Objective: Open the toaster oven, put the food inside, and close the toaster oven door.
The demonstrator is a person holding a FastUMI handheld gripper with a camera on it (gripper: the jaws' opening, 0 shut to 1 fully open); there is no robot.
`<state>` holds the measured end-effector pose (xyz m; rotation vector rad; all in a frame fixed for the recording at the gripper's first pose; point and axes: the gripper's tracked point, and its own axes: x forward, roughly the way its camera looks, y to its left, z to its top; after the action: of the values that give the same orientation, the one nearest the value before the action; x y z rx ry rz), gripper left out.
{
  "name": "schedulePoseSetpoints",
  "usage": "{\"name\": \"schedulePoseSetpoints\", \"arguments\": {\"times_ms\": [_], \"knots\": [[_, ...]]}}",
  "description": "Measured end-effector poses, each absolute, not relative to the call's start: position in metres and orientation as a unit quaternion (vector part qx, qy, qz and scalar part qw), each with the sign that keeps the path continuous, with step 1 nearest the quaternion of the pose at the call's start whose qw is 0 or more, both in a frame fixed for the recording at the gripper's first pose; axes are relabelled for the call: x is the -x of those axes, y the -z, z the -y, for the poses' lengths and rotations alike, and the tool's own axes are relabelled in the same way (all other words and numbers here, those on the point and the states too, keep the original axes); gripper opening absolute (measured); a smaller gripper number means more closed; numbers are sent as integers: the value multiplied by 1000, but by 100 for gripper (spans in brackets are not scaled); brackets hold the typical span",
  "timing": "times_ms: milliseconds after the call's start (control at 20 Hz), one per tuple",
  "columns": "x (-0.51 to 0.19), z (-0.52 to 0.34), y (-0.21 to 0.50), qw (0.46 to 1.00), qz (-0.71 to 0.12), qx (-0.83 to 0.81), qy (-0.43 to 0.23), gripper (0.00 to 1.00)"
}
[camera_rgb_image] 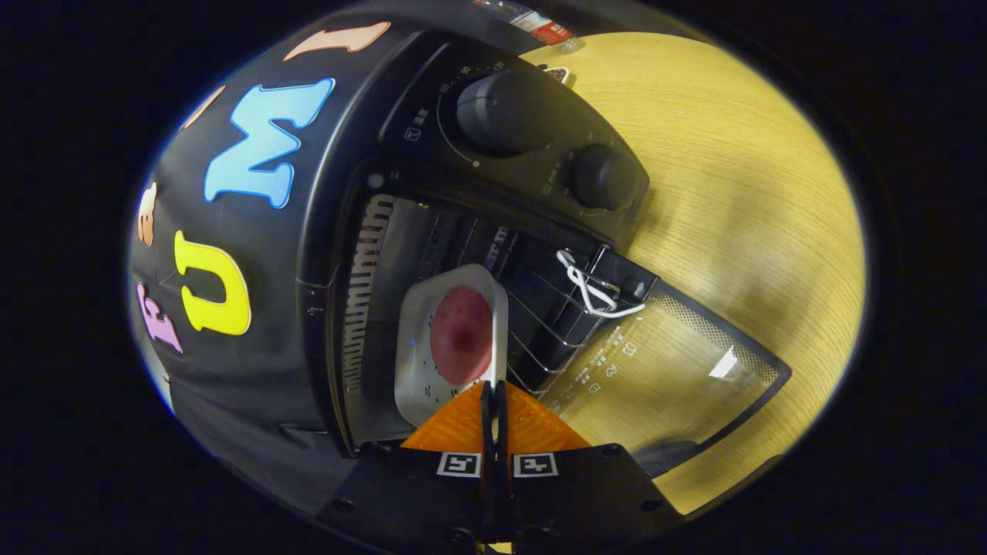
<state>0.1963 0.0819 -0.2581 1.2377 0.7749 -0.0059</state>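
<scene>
Hand-held gripper (494, 401): fingers pressed together on near rim of food plate (451, 343) | plate: straight ahead, inside toaster oven (370, 254) cavity | door (678, 370): folded down, open.

The toaster oven (432, 216) was black, with two dark grey knobs (501, 112) on its panel, pale perforated side walls inside and a silvery wire rack (555, 308), while its open glass door (678, 370) carried a dotted black border and small white markings. On the rack sat a white tray (420, 354) speckled with tiny dark dots, holding a round pinkish-red piece of food (461, 335) with a darker centre. The gripper (494, 397) had bright orange ribbed fingers on a black body bearing two black-and-white square markers, and the table (756, 216) was pale yellow wood with fine grain lines.
</scene>
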Motion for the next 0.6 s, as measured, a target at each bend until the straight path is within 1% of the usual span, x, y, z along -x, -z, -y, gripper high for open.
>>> {"name": "schedulePoseSetpoints", "arguments": {"times_ms": [200,400,600], "knots": [[-210,-87,258,742,-346,-573,6,2],[-221,-82,257,748,-331,-574,24,2],[-223,-82,256,748,-335,-573,17,4]]}}
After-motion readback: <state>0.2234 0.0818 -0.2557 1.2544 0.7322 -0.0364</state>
